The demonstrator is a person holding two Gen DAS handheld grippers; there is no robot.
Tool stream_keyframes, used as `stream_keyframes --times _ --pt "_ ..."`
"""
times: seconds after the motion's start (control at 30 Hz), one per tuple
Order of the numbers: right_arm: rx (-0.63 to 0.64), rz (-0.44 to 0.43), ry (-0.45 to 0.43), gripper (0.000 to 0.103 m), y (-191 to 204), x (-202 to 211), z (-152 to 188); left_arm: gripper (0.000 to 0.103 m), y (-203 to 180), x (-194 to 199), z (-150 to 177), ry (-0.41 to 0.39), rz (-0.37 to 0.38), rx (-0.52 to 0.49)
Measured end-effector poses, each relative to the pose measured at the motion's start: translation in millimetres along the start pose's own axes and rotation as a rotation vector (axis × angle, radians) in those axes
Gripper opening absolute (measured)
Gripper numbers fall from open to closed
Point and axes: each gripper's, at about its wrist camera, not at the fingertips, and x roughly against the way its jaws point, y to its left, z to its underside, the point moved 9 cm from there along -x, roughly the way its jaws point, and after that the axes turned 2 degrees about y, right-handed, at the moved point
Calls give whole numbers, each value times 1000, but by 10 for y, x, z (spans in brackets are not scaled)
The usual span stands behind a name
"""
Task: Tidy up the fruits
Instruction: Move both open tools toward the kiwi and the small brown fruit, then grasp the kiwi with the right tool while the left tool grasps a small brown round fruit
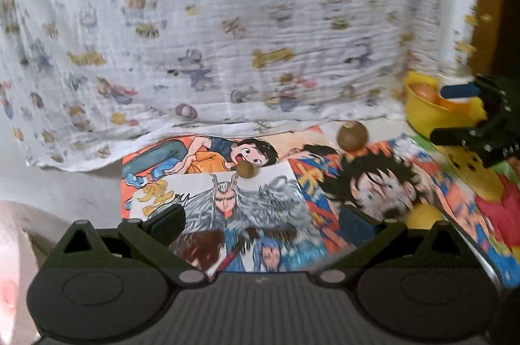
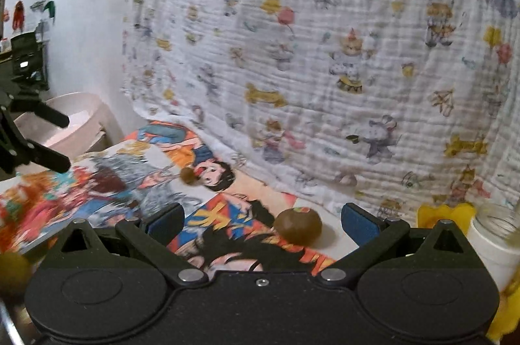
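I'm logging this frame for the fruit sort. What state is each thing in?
left gripper: open, empty, fingers over the posters.
right gripper: open, empty.
large brown fruit: loose on the table, ungripped, between the right fingers' line.
small brown fruit: loose on the posters.
yellow bowl: upright, holding orange fruit.
patterned cloth: hanging behind.

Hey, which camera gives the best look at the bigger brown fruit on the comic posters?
The right wrist view: the bigger brown fruit sits close and fairly sharp, between the open right tool's fingers. The left wrist view shows it smaller, farther off, near the yellow bowl.
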Motion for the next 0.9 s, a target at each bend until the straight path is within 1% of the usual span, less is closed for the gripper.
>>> stream_keyframes --times 0.1,0.23,0.4,0.47,0.57,0.73,0.9 --pt "-27 9 33 102 -94 -317 8 102 108 -381 -80 19 5 50" --pt "-68 20 75 102 -178 -746 77 102 200 -850 -159 22 8 92" --pt "-115 44 116 102 -253 -1212 213 102 247 -1397 -164 47 5 126" --pt "-126 49 141 102 -269 -1373 276 102 273 -1571 -145 60 6 157" --pt "-139 50 166 101 -283 -1546 354 102 301 -1743 -124 66 15 194" --pt "-173 60 184 96 -333 -1741 427 102 313 -1868 -117 44 5 190" --pt "-195 77 174 90 -379 -1812 443 93 271 -1938 -122 38 20 189"
